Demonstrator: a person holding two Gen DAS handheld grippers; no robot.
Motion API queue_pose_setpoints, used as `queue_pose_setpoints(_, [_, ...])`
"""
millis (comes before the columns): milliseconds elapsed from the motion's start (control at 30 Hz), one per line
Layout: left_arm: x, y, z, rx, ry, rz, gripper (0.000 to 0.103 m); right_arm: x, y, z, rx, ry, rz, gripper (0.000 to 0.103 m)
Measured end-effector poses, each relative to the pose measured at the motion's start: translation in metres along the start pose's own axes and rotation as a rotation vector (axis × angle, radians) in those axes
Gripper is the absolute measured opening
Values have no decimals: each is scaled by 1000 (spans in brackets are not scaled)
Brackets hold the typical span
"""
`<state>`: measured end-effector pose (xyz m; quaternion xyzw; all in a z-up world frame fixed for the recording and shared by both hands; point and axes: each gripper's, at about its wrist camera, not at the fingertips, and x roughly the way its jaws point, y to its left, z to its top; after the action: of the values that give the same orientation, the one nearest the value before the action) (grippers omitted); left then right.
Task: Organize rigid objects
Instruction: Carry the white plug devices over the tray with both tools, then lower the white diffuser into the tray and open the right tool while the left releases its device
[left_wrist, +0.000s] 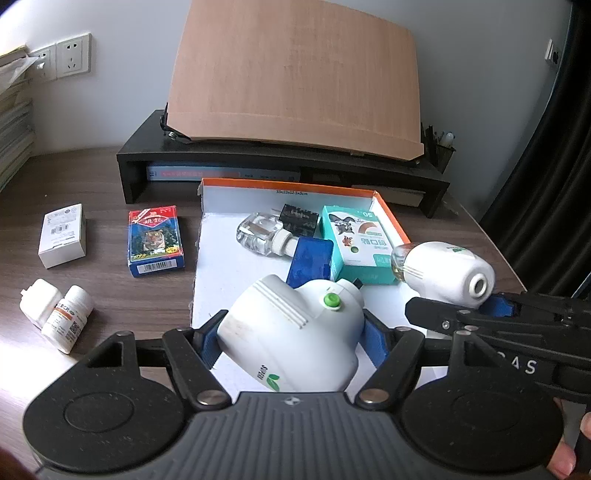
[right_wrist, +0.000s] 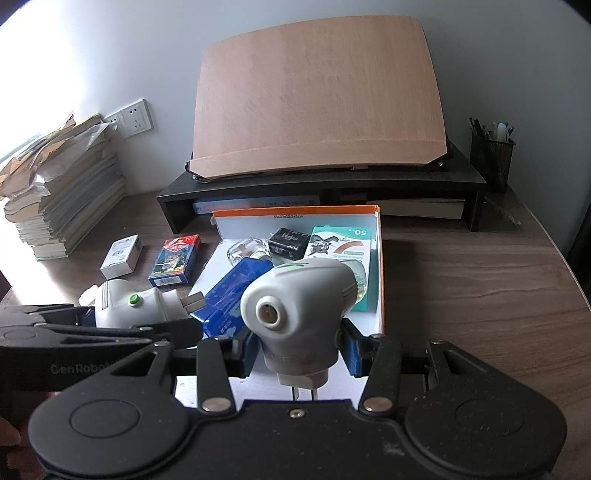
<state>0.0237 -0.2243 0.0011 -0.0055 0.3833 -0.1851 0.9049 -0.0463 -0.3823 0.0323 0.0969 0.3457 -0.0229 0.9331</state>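
2 wall sockets (left_wrist: 61, 59) overlook the brown wooden desk (left_wrist: 110, 192) bearing a black riser (left_wrist: 280, 162).

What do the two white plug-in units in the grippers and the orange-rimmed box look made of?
Left unit and right unit: likely hard moulded plastic, smooth and slightly glossy, with ribbed seams. Orange-rimmed box: apparently cardboard, matte white inside, with thin folded walls and a printed size label.

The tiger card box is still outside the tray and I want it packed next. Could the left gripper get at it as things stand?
Probably not yet. The left gripper is shut on a white plug-in diffuser, so its jaws are full. The tiger card box itself lies flat on the desk, left of the tray, with nothing on it.
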Motion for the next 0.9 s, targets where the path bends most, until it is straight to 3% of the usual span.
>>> queue_pose_setpoints(900, [7, 0, -1, 10, 23, -10, 74, 14, -1, 3, -7, 26, -15, 57])
